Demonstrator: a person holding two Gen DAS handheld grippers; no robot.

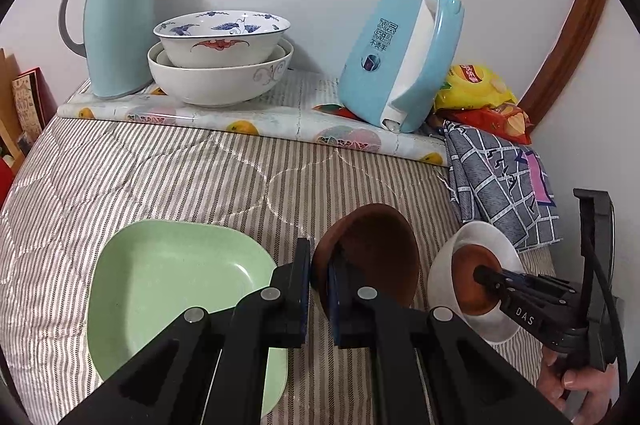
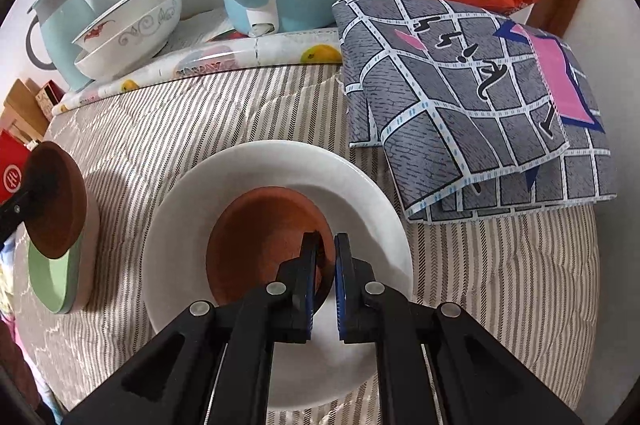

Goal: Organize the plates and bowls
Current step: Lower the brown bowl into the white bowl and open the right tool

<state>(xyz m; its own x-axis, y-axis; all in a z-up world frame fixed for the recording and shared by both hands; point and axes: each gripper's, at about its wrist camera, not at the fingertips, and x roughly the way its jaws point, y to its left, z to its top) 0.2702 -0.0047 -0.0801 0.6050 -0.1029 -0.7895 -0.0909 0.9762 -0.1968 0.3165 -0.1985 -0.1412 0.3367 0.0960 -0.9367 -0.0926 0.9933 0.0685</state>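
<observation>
My left gripper (image 1: pixel 319 277) is shut on the rim of a brown bowl (image 1: pixel 372 253) and holds it tilted above the striped cloth, right of the green square plate (image 1: pixel 172 281). My right gripper (image 2: pixel 325 265) is shut on the rim of a second brown bowl (image 2: pixel 260 241) that sits inside the white plate (image 2: pixel 276 169). That plate (image 1: pixel 480 237) and the right gripper (image 1: pixel 486 275) also show in the left wrist view. The left-held brown bowl (image 2: pixel 56 201) appears at the left of the right wrist view, over the green plate (image 2: pixel 52 281).
At the back, a raised board (image 1: pixel 256 117) carries stacked patterned bowls (image 1: pixel 220 53), a pale blue thermos jug (image 1: pixel 116 21) and a blue kettle (image 1: pixel 400 61). Snack bags (image 1: pixel 480 93) and a folded grey checked cloth (image 2: pixel 472 97) lie at the right.
</observation>
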